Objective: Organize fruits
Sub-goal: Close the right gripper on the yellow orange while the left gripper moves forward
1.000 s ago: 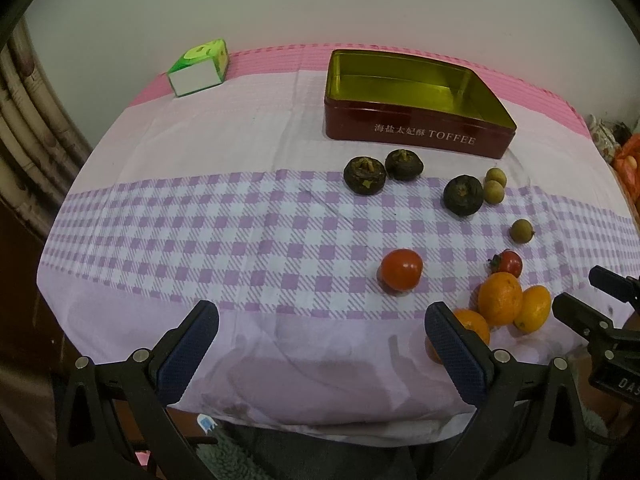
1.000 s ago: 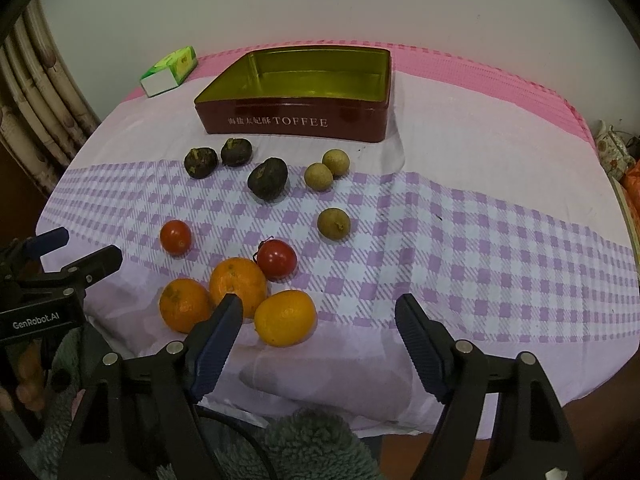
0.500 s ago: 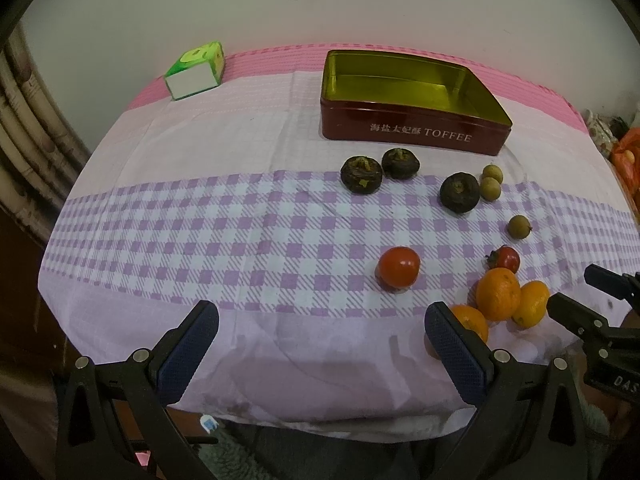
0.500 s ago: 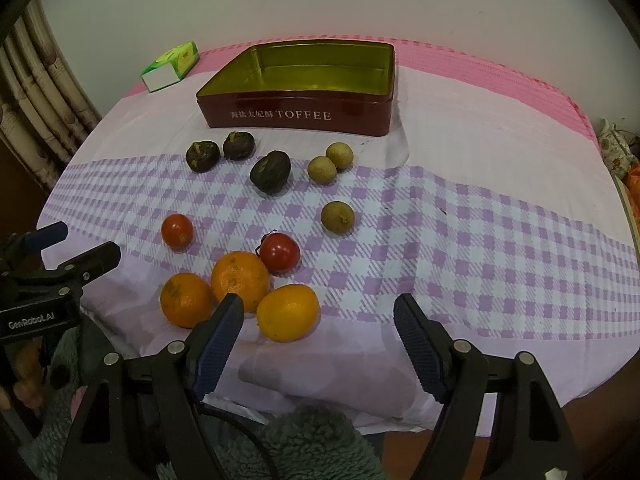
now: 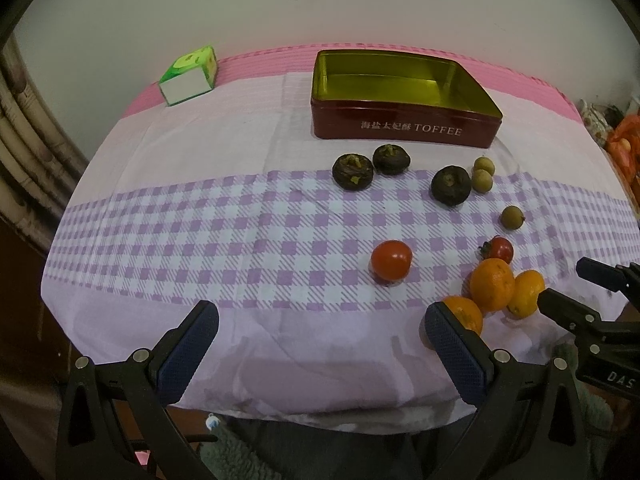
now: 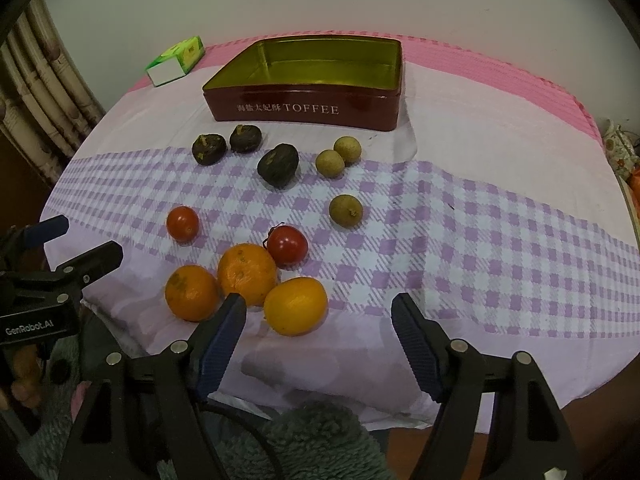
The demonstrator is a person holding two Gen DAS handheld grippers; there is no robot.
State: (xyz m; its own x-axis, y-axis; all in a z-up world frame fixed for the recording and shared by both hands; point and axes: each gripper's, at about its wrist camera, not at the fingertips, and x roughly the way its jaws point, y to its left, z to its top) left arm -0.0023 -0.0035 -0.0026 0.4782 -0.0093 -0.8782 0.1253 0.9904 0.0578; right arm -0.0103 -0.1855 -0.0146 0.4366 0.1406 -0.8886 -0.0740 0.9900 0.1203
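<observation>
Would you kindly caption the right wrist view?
Open right gripper hovers near three oranges; empty toffee tin waits behind the scattered fruit.

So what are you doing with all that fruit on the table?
A person holds a gripper in each hand over the near edge of the table, getting ready to sort fruit. The left gripper and right gripper are both open and hold nothing. Three oranges, two tomatoes, three dark fruits and three small tan ones lie loose on the checked cloth. The red toffee tin behind them has nothing in it yet.
</observation>
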